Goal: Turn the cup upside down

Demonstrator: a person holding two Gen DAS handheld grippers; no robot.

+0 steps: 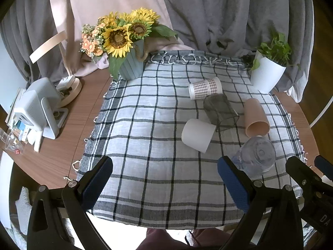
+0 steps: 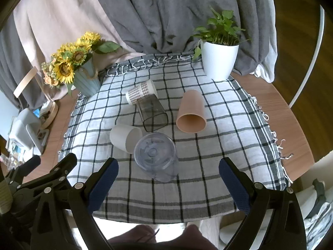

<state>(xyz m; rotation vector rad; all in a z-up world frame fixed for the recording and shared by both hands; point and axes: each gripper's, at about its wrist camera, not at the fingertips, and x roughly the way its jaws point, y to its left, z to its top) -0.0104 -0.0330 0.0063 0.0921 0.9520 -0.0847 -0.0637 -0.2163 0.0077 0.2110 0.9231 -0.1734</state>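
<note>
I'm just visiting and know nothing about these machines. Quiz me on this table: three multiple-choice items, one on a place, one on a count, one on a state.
1. Where is the white plant pot?
A. far right corner of the checked cloth
B. near left corner
C. off the table

2. How many cups are on the cloth?
A. three
B. five
C. seven

3. How does the clear cup stand?
A. on its side
B. mouth up
C. upside down, base up

Answers:
1 A: it stands at the cloth's far right edge.
2 B: checked, smoky, pink, white, clear.
3 C: its closed base faces up.
</note>
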